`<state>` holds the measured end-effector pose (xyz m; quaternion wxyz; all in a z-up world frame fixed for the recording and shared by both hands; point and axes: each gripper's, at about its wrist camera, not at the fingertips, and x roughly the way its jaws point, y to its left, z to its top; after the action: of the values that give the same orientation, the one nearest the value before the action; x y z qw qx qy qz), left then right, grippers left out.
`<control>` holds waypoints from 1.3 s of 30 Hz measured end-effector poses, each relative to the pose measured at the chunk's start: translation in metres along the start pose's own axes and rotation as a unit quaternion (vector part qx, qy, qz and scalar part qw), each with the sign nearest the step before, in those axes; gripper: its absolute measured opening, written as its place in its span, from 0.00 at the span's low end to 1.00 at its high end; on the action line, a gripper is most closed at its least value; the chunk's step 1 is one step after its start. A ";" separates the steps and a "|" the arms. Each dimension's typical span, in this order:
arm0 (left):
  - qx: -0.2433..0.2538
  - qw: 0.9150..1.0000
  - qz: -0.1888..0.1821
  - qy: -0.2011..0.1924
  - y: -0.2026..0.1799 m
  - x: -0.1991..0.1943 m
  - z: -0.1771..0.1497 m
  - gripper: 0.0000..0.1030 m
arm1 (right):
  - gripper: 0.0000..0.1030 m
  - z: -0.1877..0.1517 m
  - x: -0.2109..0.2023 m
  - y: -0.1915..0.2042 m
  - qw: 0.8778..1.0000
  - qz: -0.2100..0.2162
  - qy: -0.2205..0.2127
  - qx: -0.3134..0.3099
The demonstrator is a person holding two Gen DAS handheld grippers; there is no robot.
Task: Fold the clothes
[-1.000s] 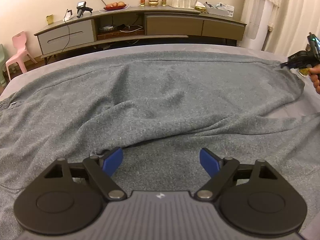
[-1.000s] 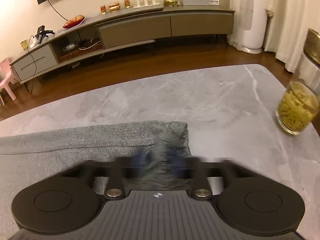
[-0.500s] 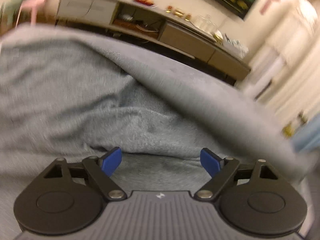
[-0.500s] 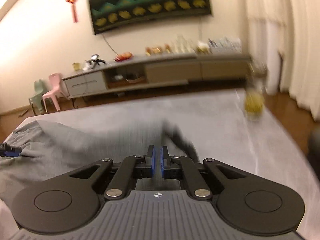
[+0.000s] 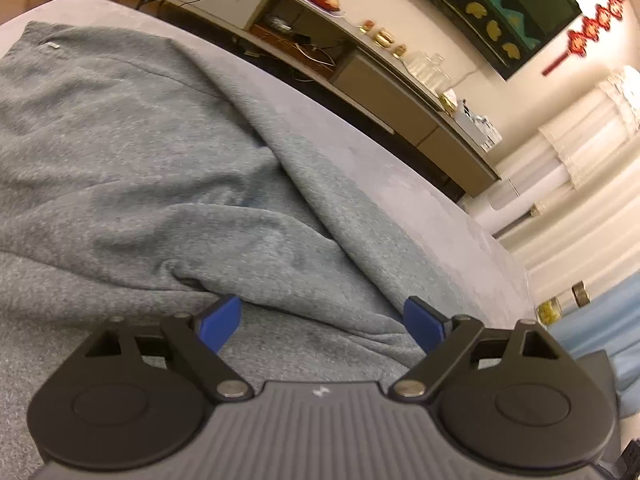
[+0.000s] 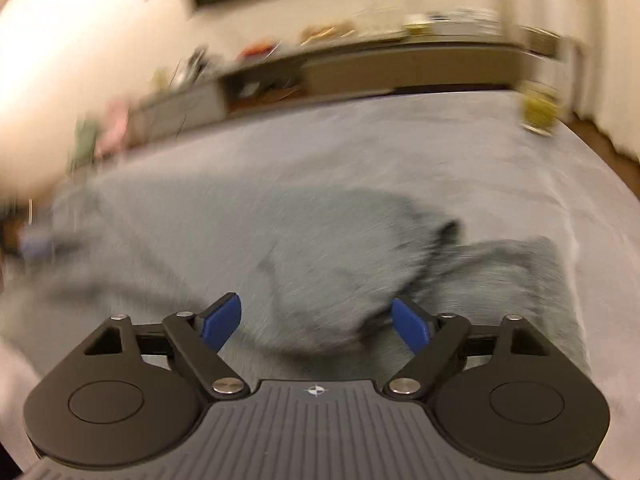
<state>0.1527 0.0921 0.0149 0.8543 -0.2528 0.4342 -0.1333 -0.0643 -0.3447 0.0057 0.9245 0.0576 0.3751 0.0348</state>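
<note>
A grey knit garment (image 5: pixel 160 168) lies spread over the grey marble table (image 5: pixel 400 184), with a folded ridge running across it. My left gripper (image 5: pixel 322 322) is open and empty, low over the cloth near that ridge. In the blurred right wrist view the same garment (image 6: pixel 304 236) lies bunched, with a cuff end (image 6: pixel 516 264) to the right. My right gripper (image 6: pixel 316 320) is open and empty just above the cloth.
A glass jar of yellow-green contents (image 6: pixel 538 110) stands at the table's far right corner. A long low sideboard (image 5: pixel 360 60) with small items runs along the wall beyond the table. White curtains (image 5: pixel 580 184) hang at the right.
My right gripper has opened and let go of the garment end it carried leftward; the cloth now lies bunched on the table. My left gripper stays open and its view has tilted.
</note>
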 end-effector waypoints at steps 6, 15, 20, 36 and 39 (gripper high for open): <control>0.013 1.000 -0.001 0.005 -0.008 0.006 -0.006 0.88 | 0.19 0.008 0.001 0.006 0.999 -0.016 -0.001 -0.029; -0.031 0.999 -0.029 0.006 -0.020 0.018 0.010 0.94 | 0.18 0.041 -0.089 -0.071 0.941 0.129 -0.205 0.236; -0.070 0.997 -0.035 0.006 -0.029 0.045 0.011 0.95 | 0.18 0.052 -0.094 -0.080 0.920 0.165 -0.226 0.276; -0.193 0.980 -0.054 -0.011 -0.008 0.100 0.074 0.82 | 0.18 0.053 -0.064 -0.115 0.922 0.156 -0.191 0.299; -0.204 0.977 -0.060 0.002 -0.001 0.110 0.073 0.82 | 0.18 0.053 -0.059 -0.119 0.917 0.164 -0.191 0.309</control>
<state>0.2761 0.0654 -0.0225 0.7744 -0.4472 0.4379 -0.0931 -0.0671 -0.4731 0.0685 0.8963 0.4062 0.1688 0.0567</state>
